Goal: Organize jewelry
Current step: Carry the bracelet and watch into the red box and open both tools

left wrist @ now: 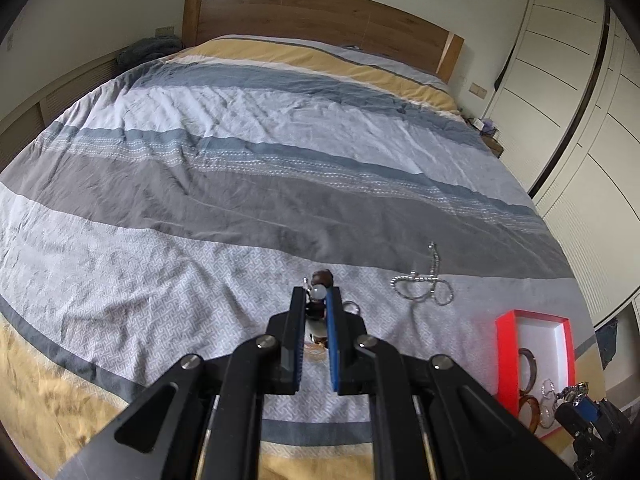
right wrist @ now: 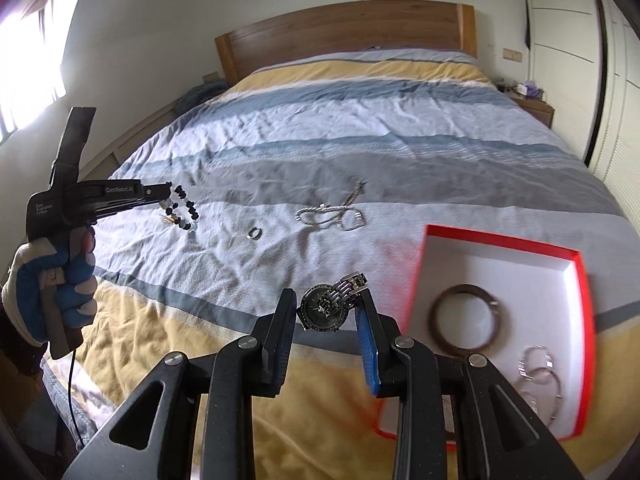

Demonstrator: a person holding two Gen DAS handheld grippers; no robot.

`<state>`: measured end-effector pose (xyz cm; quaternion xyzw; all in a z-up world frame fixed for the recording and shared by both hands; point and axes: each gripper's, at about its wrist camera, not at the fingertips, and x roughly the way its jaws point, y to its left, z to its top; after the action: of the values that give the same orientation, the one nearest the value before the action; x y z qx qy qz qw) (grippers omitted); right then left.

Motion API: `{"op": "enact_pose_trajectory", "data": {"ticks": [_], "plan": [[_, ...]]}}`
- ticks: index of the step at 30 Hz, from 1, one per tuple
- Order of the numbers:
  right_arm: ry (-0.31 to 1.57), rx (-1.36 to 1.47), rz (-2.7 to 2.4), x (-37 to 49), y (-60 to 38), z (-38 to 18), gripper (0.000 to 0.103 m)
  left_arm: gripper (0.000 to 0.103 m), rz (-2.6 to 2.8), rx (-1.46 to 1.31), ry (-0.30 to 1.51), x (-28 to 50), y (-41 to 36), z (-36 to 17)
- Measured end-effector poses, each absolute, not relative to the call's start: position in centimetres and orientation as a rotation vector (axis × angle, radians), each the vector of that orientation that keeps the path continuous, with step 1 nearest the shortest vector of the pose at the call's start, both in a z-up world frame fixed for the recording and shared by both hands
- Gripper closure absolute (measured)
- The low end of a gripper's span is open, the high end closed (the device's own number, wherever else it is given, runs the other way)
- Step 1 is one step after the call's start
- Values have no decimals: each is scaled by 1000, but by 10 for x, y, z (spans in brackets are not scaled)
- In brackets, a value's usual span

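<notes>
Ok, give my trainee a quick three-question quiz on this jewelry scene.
1. True or false: the right gripper holds a watch.
2. Which lies in the red box? A) bangle B) spoon C) key
3. Fill in: the left gripper holds a beaded ____.

Key: 1 true. 2 A, the bangle. 3 bracelet.

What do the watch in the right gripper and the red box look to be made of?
The watch: polished metal, judging by its shiny silver-grey links and dark round face, gripped by the right gripper.
The red box: probably matte cardboard, with thin flat red walls and a plain white lining.
</notes>
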<state>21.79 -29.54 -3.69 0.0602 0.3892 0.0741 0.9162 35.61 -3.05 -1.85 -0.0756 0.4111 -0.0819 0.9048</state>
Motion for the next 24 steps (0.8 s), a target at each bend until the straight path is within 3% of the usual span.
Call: {"op": "enact_pose_trajectory", "data": {"ticks": [12,24], "plan": [[760,129,-29,166,-401,-12,73,94,-424,-127,827,314,-160,20],[846,182,-129,159,-466,-68,73,94,-646,-31,957,275,-280,-33]]}}
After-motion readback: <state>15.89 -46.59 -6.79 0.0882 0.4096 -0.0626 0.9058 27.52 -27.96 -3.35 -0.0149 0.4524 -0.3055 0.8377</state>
